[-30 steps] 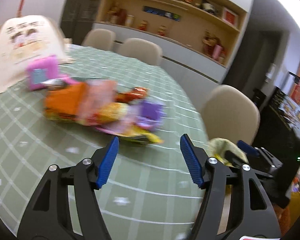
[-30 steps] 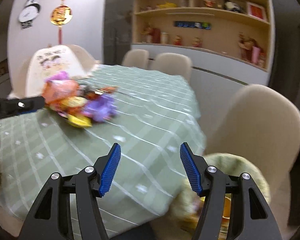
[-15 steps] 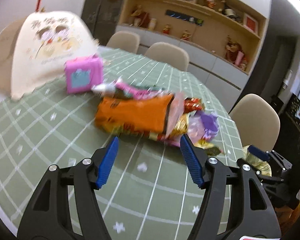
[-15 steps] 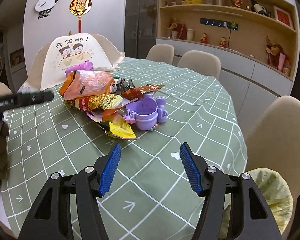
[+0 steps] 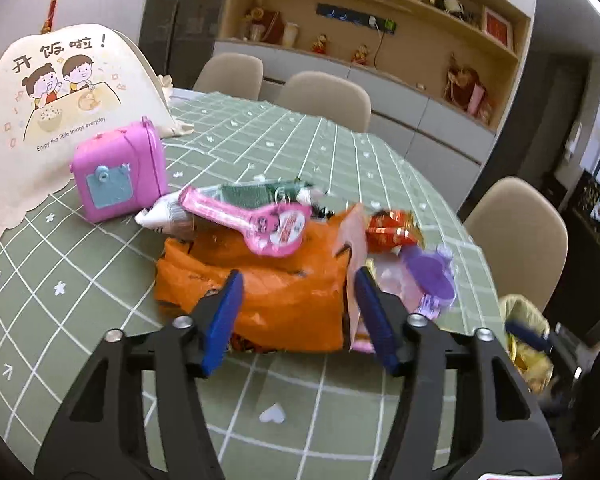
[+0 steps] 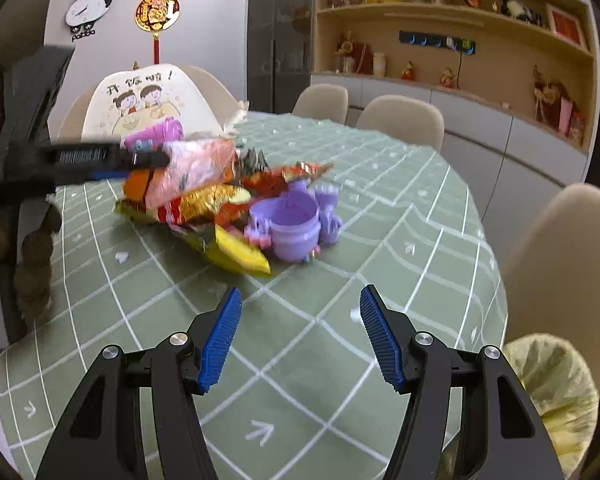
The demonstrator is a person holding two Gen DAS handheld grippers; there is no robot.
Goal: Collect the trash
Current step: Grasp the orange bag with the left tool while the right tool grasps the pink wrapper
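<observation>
Two grippers at the trash pile on the table (image 6: 420, 216).
My left gripper (image 5: 298, 316) is closing around the orange bag (image 5: 276, 288), pads not yet pressing; my right gripper (image 6: 300, 336) hangs wide, holding nothing, near the purple cup (image 6: 294, 224).

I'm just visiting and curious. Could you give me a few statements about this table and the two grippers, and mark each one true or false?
1. The orange bag lies between the left gripper's closing jaws. True.
2. The right gripper holds the purple cup. False: it is open, short of the pile.
3. The pink case stands beside the food cover. True.
4. The tablecloth is plain red. False: green with a white grid.
</observation>
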